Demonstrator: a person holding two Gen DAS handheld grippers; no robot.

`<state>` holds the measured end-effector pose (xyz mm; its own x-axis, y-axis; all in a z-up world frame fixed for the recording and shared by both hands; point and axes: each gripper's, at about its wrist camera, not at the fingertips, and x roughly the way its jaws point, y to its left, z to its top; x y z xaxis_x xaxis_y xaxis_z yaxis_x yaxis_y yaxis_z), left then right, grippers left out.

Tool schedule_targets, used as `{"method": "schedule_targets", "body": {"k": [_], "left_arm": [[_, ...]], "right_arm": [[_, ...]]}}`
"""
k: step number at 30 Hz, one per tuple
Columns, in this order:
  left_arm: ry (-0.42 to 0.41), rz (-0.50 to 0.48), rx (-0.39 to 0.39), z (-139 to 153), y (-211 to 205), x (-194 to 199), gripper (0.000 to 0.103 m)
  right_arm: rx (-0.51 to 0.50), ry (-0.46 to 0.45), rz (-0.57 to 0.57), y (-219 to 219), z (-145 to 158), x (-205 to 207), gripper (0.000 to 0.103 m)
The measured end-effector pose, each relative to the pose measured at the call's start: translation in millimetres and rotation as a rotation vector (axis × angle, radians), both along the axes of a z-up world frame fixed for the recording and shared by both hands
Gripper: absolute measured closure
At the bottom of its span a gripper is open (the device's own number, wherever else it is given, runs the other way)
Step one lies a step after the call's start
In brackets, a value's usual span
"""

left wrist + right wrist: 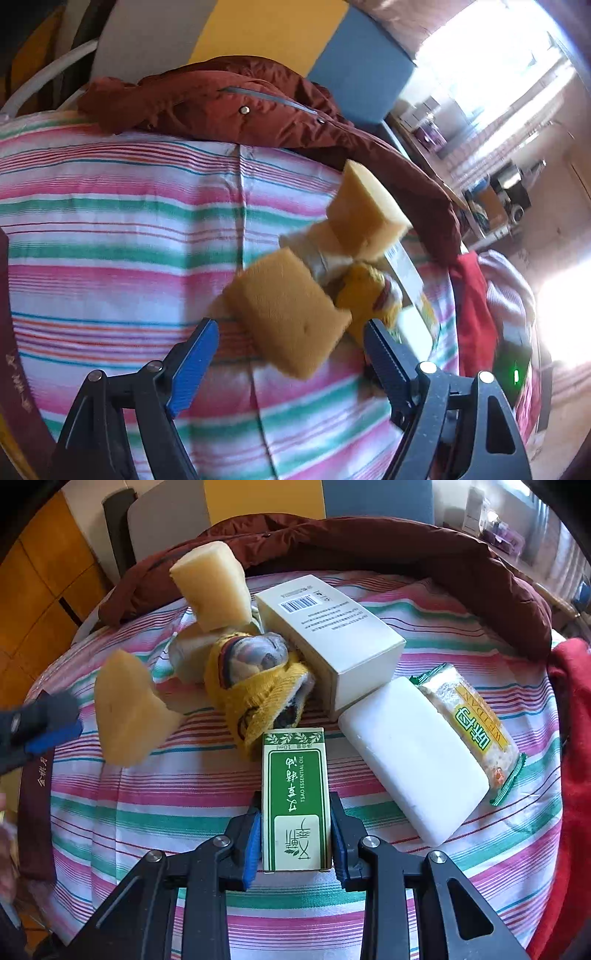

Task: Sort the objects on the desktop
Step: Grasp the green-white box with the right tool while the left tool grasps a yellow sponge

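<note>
The green-and-white essential-oil box (295,801) lies low in the middle of the right wrist view, clamped between the blue pads of the right gripper (295,834). Beyond it on the striped tabletop (147,812) sit a yellow knit bundle (258,690), a white carton (332,631), a white block (413,760) and a snack packet (472,731). The left gripper (291,332) gapes wide, holding nothing, a yellow sponge (288,314) blurred just beyond its fingertips.

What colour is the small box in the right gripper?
Green and white, with leaf print; the small box shows best in the right wrist view.
</note>
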<state>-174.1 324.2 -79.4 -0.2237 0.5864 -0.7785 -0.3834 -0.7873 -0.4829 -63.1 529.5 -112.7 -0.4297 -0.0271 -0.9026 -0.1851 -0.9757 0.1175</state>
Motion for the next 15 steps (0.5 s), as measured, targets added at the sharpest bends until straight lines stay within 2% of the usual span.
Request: {"method": "schedule_targets", "body": {"k": [3,7,11,15], "left_arm": [[-0.011,0.026,0.0,-2,8,-10,0.02],[-0.005,0.041,-0.048,-10,21,-19,0.02],[-0.022,0.032,-0.089,-23,28,-21,0.029],[0.044,-0.006,-0.12,-25,28,-11,0.038]], "right_arm": [[0.002,-0.002,0.001,-2,2,-2,0.071],[0.01,-0.006,0.005,-8,3,-11,0.071],[0.019,-0.007,0.012,-8,4,-10,0.071],[0.026,-0.008,0.018,-14,5,-14,0.071]]}}
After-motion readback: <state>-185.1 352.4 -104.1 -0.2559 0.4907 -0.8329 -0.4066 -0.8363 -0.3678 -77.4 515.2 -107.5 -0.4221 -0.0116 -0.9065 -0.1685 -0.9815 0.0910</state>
